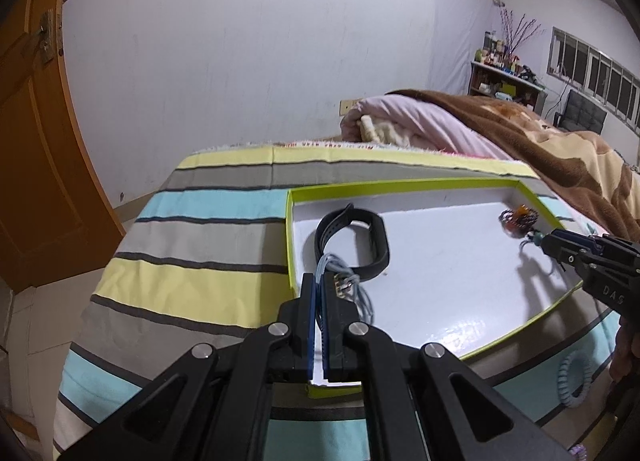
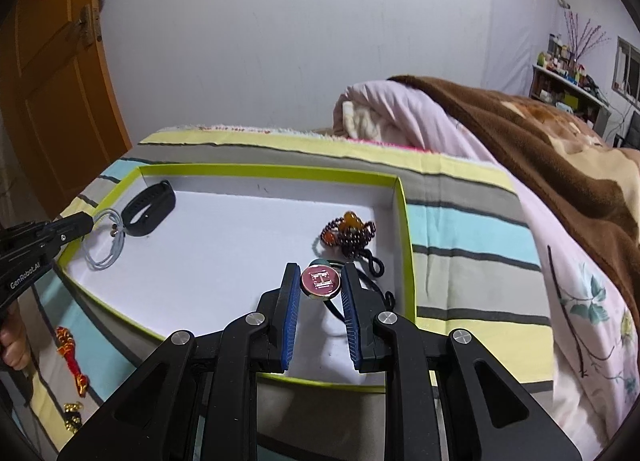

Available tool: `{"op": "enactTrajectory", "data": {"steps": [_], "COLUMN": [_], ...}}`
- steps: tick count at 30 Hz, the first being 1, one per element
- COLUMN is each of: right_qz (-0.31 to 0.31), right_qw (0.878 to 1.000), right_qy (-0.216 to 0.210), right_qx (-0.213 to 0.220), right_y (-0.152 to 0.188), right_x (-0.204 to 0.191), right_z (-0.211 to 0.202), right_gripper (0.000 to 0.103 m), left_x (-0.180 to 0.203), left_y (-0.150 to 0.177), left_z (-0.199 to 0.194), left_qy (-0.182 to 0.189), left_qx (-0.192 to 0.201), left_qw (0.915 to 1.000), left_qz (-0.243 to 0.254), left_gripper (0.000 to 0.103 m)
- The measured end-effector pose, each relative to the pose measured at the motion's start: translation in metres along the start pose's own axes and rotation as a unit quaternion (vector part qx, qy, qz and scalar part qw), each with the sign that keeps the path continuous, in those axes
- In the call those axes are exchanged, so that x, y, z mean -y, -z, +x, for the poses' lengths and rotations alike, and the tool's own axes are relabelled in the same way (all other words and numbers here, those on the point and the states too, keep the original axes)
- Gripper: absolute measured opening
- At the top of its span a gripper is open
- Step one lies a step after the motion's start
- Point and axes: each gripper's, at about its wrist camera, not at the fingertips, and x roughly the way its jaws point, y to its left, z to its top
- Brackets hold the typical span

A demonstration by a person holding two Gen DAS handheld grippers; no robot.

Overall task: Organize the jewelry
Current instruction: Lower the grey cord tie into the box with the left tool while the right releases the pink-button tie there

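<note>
On the striped bedspread (image 2: 460, 221) sits my lime-rimmed tray (image 2: 264, 170), a black wristband (image 2: 150, 208) lying at its far left and a dark bead bracelet (image 2: 352, 235) at its far right. My left gripper (image 1: 319, 285), over the near-left corner, is pinched tight on a limp grey cord loop (image 1: 326, 263); light and floppy, best held at its metal clasp. My right gripper (image 2: 320, 286) clamps a round pink medallion (image 2: 321, 281) by its rim: stiff, slick, its black cord (image 2: 374, 265) trailing into the tray.

My two wrist cameras look down along their fingers, close over one shared tray (image 1: 400, 183) (from opposite ends).
</note>
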Motion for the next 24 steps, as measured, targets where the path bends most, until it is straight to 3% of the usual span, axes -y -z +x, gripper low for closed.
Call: {"op": "enactTrajectory", "data": {"steps": [11, 17, 24], "right_qz": [0.015, 0.025, 0.027], "right_qw": [1.0, 0.999, 0.999], "right_qy": [0.015, 0.024, 0.019], "right_qx": [-0.012, -0.006, 0.006], "right_y": [0.002, 0.004, 0.008], "right_x": [0.004, 0.008, 0.006], "right_z": [0.003, -0.003, -0.018], "right_gripper": [0.022, 0.027, 0.032], "left_x": [-0.001, 0.0, 0.0], "left_y": [-0.003, -0.004, -0.001], "left_z": [0.009, 0.01, 0.001], "left_qy": [-0.006, -0.005, 0.015], "left_qx": [-0.009, -0.01, -0.011], "left_qw": [0.9999, 0.9998, 0.9998], "left_qz": [0.008, 0.016, 0.01], "left_gripper": [0.003, 0.003, 0.014]}}
